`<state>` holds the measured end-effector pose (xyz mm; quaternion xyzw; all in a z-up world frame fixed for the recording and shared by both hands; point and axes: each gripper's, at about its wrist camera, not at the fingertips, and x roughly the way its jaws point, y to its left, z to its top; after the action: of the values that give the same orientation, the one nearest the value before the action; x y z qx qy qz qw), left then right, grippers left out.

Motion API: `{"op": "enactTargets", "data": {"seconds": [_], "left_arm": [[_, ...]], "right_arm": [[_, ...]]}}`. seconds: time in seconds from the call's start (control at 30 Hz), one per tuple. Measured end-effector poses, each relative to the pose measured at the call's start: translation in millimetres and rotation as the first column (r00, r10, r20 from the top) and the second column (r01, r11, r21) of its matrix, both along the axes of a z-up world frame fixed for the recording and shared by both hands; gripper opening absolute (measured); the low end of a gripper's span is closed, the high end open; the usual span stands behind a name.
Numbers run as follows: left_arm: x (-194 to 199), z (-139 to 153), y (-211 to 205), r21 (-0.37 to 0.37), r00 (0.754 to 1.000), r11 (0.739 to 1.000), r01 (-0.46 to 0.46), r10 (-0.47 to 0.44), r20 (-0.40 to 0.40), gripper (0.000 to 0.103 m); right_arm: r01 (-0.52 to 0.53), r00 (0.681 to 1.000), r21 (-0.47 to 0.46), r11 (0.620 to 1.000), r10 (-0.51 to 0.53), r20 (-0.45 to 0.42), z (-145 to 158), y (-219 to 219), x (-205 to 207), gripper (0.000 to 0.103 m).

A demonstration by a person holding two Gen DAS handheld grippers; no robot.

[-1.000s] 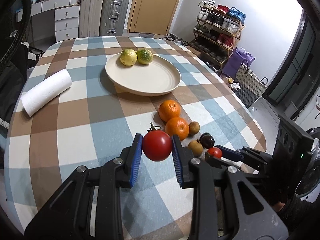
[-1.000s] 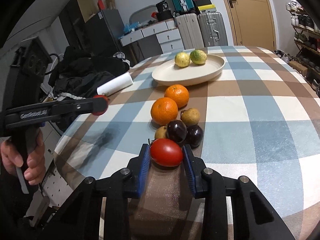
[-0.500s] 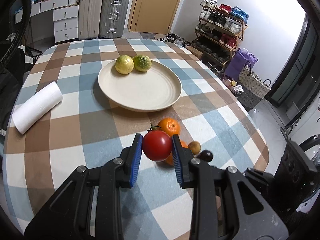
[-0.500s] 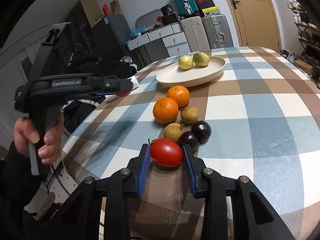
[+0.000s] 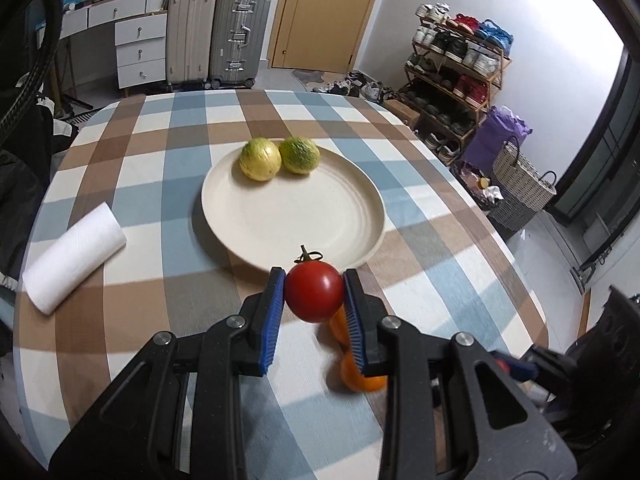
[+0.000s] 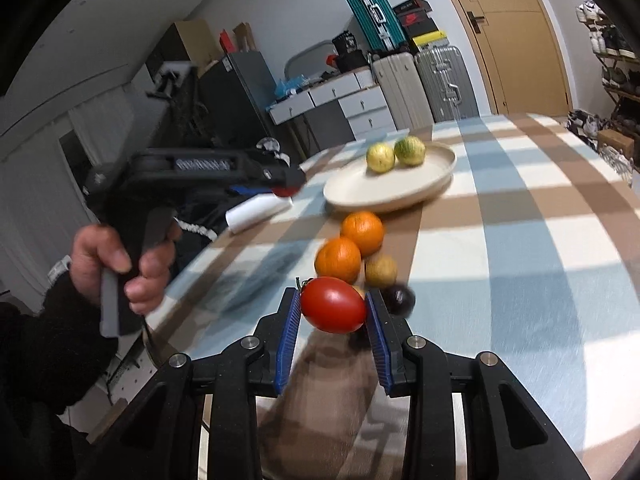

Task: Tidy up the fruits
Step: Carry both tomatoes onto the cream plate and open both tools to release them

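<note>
My left gripper is shut on a round red tomato and holds it above the table, just short of the near rim of the cream plate. Two yellow-green fruits lie at the plate's far side. My right gripper is shut on an oval red tomato, held above the table near two oranges, a brown fruit and a dark fruit. The left gripper also shows in the right wrist view, raised left of the plate.
A white paper roll lies on the checked tablecloth at the left. Suitcases, drawers and a door stand beyond the table. A shoe rack and a basket are at the right.
My left gripper has carried its tomato forward over the oranges toward the plate. My right gripper has lifted its tomato slightly and stayed near the fruit pile.
</note>
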<state>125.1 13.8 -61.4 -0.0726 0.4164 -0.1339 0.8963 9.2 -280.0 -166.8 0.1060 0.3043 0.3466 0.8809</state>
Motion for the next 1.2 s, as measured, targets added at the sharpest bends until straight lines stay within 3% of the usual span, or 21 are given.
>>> {"op": "enactTargets", "data": {"seconds": [0.33,0.63,0.93,1.2], "left_arm": [[68,2,17,-0.001,0.999,0.999,-0.043,0.043,-0.005,0.026],[132,-11,38,-0.005,0.997,0.998,-0.067,0.067,-0.033,0.026],[170,-37,45,-0.005,0.995,0.998,-0.066,0.066,-0.074,0.026],[179,-55,41,0.005,0.994,0.999,-0.051,0.052,-0.097,0.026]], "right_arm": [[-0.011,0.999,-0.041,0.999,0.013,0.048,60,2,83,0.034],[-0.002,1.000,-0.105,0.994,0.004,0.018,79,15,185,0.034],[-0.006,0.995,-0.212,0.977,-0.014,-0.096,43,41,273,0.034],[-0.006,0.993,-0.297,0.955,-0.030,-0.116,15,52,292,0.034]]}}
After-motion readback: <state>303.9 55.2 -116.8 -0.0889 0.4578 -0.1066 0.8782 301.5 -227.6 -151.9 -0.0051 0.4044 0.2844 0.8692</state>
